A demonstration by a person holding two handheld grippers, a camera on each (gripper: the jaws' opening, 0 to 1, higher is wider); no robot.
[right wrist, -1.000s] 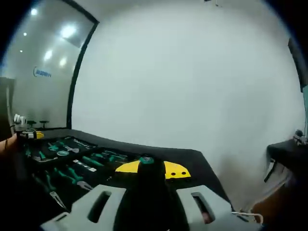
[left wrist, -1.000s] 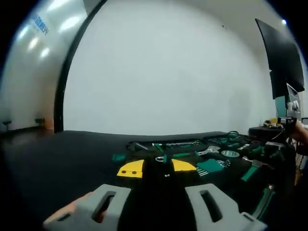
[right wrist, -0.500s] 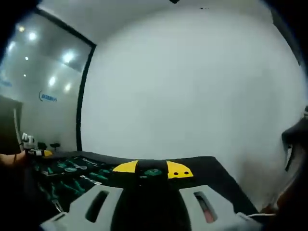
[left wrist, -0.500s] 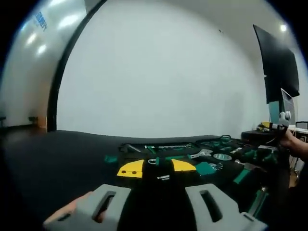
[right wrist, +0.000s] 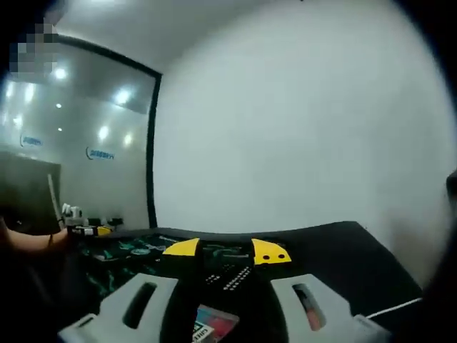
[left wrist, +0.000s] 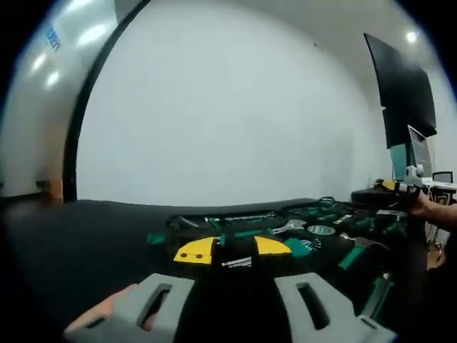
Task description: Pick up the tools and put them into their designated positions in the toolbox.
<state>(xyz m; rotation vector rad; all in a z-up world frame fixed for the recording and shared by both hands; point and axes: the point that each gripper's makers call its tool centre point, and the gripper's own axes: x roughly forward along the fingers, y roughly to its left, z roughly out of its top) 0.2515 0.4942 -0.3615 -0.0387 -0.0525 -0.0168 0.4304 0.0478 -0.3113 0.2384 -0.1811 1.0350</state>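
My left gripper (left wrist: 230, 251) looks released, yellow-tipped jaws apart with nothing between them, held low over the black table (left wrist: 86, 236). Beyond its tips, green-handled tools (left wrist: 300, 239) lie spread toward the right. My right gripper (right wrist: 226, 253) is likewise spread and bare; past it to the left, more tools (right wrist: 128, 249) sit on the dark surface.

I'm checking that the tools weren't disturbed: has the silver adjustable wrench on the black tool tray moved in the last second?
Cannot tell. The silver adjustable wrench keeps its place among the neighbouring green-handled tools on the black tool tray; the whole left gripper view shifted, so the camera moved.
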